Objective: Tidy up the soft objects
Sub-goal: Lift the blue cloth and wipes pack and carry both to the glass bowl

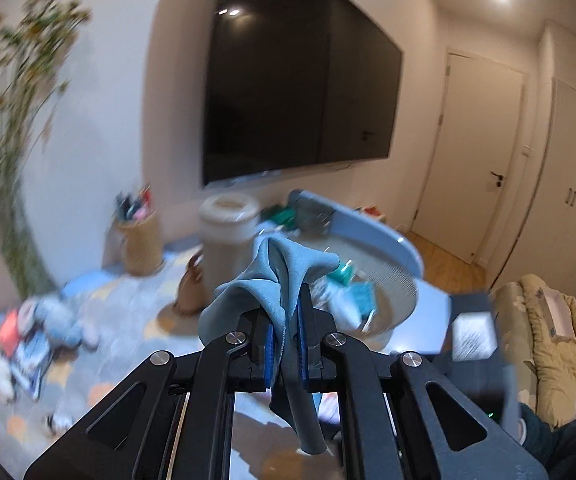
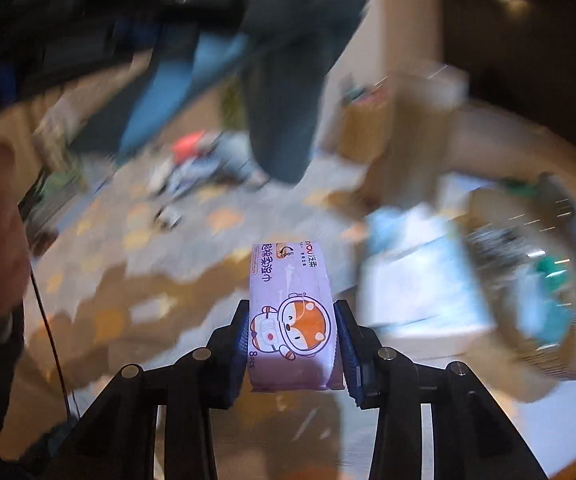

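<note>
Right wrist view is mostly smear — the basket (image 2: 543, 304) and floor clutter (image 2: 204, 164) are unreadable, and the hanging blue cloth (image 2: 284, 80) is just streaks.

It was a lived-in room of a home. Ahead of the left gripper (image 1: 286, 332) a large dark television (image 1: 299, 76) hung on the wall, a patterned play mat (image 1: 128, 300) lay below, and a door (image 1: 479, 152) and wardrobes (image 1: 571, 184) stood to its right.
</note>
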{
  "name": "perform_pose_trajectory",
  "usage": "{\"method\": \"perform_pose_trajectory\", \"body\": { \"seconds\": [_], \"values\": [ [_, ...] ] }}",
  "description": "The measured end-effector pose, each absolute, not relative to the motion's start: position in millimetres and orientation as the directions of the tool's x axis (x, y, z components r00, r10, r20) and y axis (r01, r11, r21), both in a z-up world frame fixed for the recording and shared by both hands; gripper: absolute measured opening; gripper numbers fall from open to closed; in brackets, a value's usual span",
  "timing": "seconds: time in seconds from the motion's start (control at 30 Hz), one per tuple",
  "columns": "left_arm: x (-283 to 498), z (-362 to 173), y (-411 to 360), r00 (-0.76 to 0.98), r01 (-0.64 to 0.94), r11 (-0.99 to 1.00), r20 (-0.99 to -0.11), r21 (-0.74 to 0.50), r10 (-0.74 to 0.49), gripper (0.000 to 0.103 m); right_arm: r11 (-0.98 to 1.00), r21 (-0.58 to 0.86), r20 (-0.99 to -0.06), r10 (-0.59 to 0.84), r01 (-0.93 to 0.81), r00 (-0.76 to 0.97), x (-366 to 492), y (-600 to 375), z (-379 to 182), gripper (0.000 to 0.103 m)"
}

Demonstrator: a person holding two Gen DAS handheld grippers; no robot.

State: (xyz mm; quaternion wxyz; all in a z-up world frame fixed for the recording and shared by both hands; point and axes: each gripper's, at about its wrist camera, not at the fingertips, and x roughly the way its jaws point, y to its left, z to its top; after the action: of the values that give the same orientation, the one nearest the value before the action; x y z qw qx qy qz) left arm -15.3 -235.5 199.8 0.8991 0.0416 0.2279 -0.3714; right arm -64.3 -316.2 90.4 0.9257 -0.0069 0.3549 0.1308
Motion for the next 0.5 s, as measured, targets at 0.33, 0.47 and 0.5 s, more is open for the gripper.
{"method": "perform_pose_trajectory", "body": {
  "seconds": [0.33, 0.47, 0.5],
  "values": [
    [25, 206, -346, 0.474, 0.778, 0.605, -0.474, -0.170, -0.742, 0.006, 0.942, 0.300, -0.553, 0.044, 0.150, 0.832, -63, -478, 138, 0.039],
    [53, 190, -389, 0.419, 0.779, 0.593, -0.535, -0.203, -0.733, 0.006, 0.864, 0.424, -0.577, 0.027, 0.272, 0.816, -52, -535, 128, 0.039],
    [57, 186, -397, 0.410, 0.778, 0.593, -0.547, -0.208, -0.730, 0.006, 0.846, 0.438, -0.590, 0.016, 0.303, 0.807, -48, -546, 124, 0.039]
  ]
}}
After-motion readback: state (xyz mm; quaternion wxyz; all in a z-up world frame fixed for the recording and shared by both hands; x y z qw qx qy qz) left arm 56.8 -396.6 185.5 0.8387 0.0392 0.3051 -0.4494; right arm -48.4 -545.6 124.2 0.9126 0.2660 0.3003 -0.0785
